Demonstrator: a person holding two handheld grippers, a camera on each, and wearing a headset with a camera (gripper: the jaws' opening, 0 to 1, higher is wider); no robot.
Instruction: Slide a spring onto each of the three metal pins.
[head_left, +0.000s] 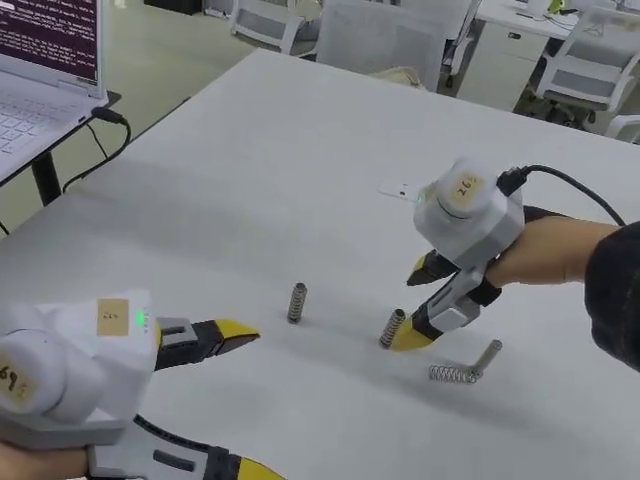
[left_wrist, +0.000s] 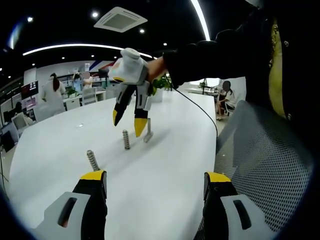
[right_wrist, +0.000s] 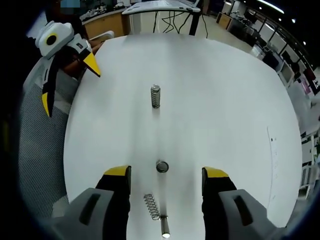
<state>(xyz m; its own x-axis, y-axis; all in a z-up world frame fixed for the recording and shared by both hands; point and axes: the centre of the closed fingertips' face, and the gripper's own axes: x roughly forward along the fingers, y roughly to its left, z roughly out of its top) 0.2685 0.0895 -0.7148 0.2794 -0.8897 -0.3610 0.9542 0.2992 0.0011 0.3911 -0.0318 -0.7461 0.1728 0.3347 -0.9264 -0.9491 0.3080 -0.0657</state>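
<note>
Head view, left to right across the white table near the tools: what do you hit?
left tool → upright pin wearing a spring → second sprung pin → loose spring lying flat → bare pin lying flat. Right tool left out, since it overlaps the last three.

Right hand-held gripper (head_left: 411, 308) white, yellow-tipped black jaws, black cable (head_left: 572, 184); dark sleeve (head_left: 615, 290).

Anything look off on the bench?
One pin lies flat on the table, with a loose spring beside it. The other two pins stand upright with springs on.
</note>
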